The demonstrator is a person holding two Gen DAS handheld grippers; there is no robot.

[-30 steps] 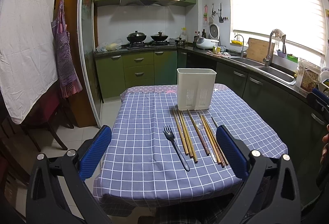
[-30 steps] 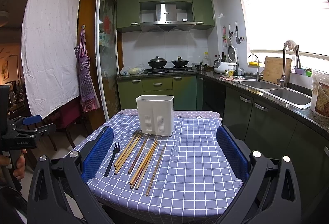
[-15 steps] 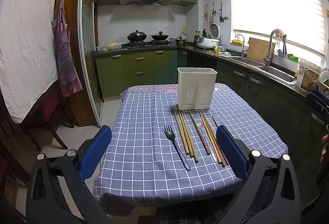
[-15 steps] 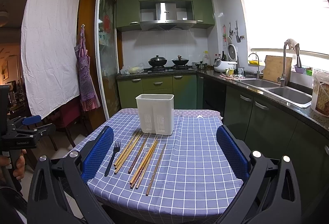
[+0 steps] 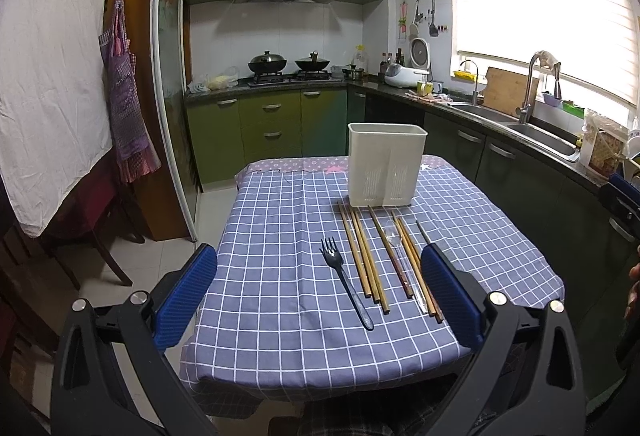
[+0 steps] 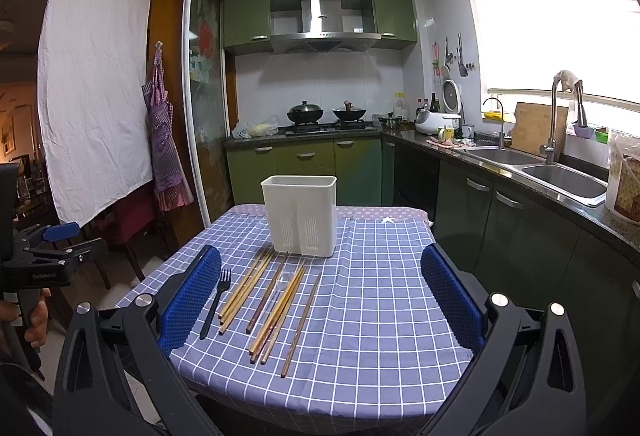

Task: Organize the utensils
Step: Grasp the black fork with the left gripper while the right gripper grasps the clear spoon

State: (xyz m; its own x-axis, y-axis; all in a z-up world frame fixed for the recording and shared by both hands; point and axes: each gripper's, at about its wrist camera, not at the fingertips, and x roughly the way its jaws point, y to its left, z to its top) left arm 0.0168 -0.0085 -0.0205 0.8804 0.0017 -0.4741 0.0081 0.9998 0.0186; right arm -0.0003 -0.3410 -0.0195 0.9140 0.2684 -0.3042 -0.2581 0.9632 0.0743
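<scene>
Reading "GenRobot.AI", white lettering marks the left hand-held gripper (image 6: 56,256), jaws apart.

Both hand-held grippers: left hand-held gripper (image 5: 318,300) and right hand-held gripper (image 6: 320,300), black frames, blue ribbed pads (image 5: 186,290), silver screws (image 6: 143,300).

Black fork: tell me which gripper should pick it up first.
Left, probably. The fork lies between the open left gripper fingers; in the right view it sits at the right gripper's left finger.
</scene>
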